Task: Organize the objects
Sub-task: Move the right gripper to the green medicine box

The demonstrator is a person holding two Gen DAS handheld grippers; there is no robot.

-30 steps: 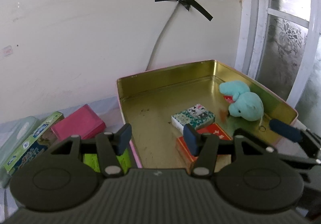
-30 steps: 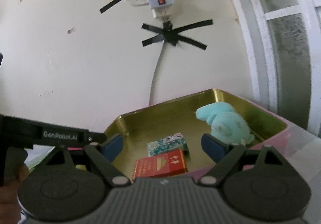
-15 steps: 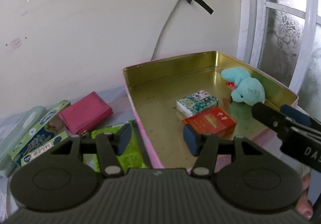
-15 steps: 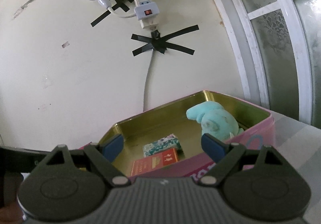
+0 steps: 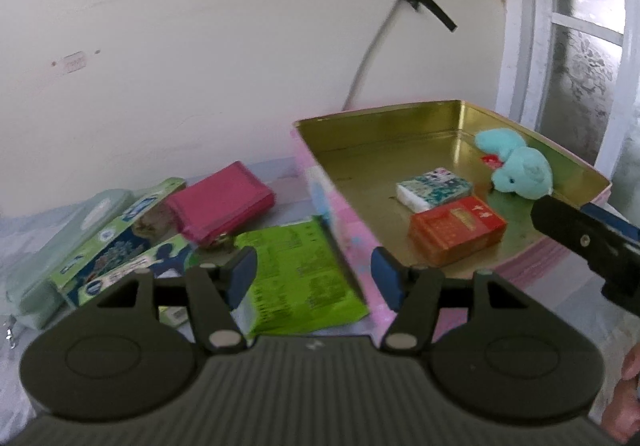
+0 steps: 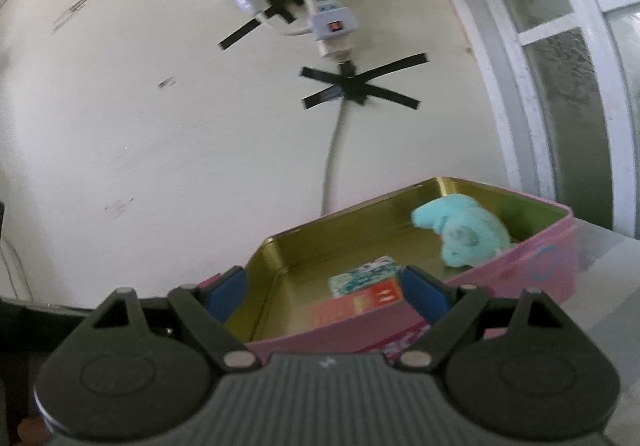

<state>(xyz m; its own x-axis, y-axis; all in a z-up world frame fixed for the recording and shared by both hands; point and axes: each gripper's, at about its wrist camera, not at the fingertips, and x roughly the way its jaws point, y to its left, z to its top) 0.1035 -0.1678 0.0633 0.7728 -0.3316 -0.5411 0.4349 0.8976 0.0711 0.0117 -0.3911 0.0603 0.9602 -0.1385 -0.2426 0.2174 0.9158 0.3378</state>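
Observation:
A pink tin (image 5: 340,214) with a gold inside stands against the wall; it also shows in the right wrist view (image 6: 532,246). In it lie a teal plush toy (image 5: 516,166), a patterned small box (image 5: 434,188) and a red box (image 5: 456,232). Left of the tin lie a green packet (image 5: 296,266), a pink box (image 5: 220,202) and a green-blue carton (image 5: 116,242). My left gripper (image 5: 314,274) is open and empty above the green packet and the tin's near left wall. My right gripper (image 6: 324,292) is open and empty before the tin's front wall.
A pale green case (image 5: 48,238) lies at the far left. A cable (image 6: 332,166) taped to the wall runs down behind the tin from a power strip (image 6: 330,18). A window frame (image 5: 528,26) stands at the right. The right gripper's finger (image 5: 588,242) crosses the left view's right edge.
Both grippers have drawn back and away from the tin; the left view has swung left, so the packet and boxes left of the tin show more. Both stay open.

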